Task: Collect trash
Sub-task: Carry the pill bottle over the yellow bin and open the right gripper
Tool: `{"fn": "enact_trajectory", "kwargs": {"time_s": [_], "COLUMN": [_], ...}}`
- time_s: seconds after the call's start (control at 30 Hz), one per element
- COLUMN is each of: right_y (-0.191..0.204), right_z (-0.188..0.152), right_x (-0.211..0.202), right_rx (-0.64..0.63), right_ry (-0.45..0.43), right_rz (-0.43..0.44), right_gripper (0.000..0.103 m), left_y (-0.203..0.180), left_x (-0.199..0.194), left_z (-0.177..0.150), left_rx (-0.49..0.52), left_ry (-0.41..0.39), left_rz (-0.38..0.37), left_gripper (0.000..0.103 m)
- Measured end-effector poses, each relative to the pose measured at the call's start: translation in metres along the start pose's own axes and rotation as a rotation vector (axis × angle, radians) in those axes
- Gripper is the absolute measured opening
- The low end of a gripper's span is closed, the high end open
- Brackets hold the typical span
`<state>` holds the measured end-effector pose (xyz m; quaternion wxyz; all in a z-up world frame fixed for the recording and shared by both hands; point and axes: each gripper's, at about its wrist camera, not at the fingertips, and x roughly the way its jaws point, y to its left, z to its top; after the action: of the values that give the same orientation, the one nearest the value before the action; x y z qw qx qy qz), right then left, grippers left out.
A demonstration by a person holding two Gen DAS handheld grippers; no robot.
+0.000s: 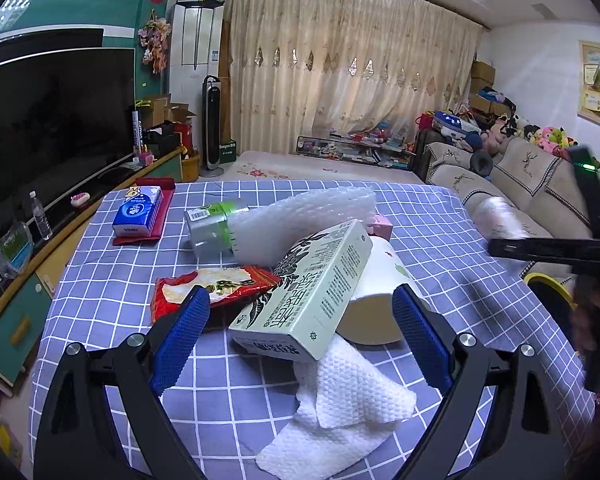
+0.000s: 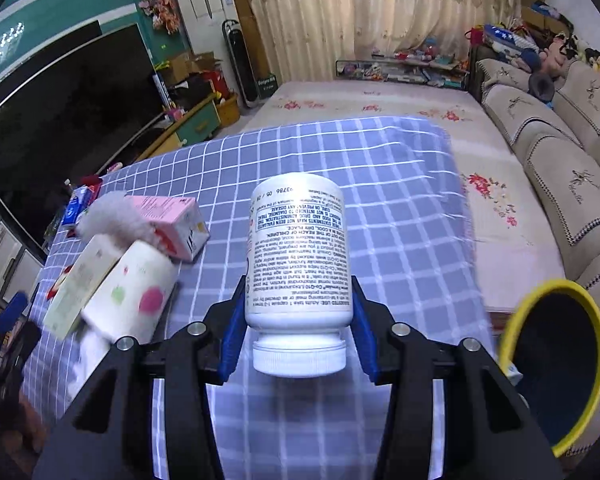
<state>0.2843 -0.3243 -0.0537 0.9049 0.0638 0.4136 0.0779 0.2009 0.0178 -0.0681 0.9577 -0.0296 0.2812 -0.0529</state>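
My left gripper [image 1: 300,312] is open over the checked table, its blue pads on either side of a pale green carton [image 1: 312,296]. The carton leans on a paper cup [image 1: 376,300]. A white paper towel [image 1: 340,408] lies below it and a red snack wrapper [image 1: 208,284] to its left. Bubble wrap [image 1: 308,220] and a clear bottle [image 1: 212,228] lie behind. My right gripper [image 2: 300,304] is shut on a white pill bottle [image 2: 298,256], held above the table with its cap toward the camera. A yellow-rimmed bin [image 2: 560,368] stands at the right.
A blue tissue pack [image 1: 136,212] on a red book sits at the table's far left. A pink box [image 2: 172,220] lies beside the cup. A sofa [image 2: 560,152] runs along the right, a TV [image 1: 52,128] and cabinet along the left.
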Motion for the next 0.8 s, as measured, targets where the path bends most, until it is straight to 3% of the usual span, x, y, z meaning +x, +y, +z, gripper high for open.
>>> {"fn": "enact_trajectory", "kwargs": {"time_s": [0.2, 0.4, 0.57, 0.8], "right_y": [-0.052, -0.124, -0.177, -0.215], "right_z": [-0.028, -0.061, -0.089, -0.106], "right_x": [-0.039, -0.046, -0.034, -0.007], "right_rx": [0.069, 0.185, 0.246, 0.3], "right_ry": [-0.018, -0.004, 0.031, 0.095], "right_rz": [-0.09, -0.207, -0.285, -0.321], "right_gripper": [0.045, 0.045, 0.045, 0.045], "left_y": [-0.003, -0.004, -0.006, -0.008], "left_x": [0.0, -0.002, -0.003, 0.003], "left_z": [-0.001, 0.0, 0.0, -0.001], "left_rx": [0.017, 0.021, 0.029, 0.042], "left_ry": [-0.004, -0.015, -0.024, -0.007], "left_rz": [0.009, 0.018, 0.022, 0.024], "left_gripper": [0.091, 0.091, 0.091, 0.091]}}
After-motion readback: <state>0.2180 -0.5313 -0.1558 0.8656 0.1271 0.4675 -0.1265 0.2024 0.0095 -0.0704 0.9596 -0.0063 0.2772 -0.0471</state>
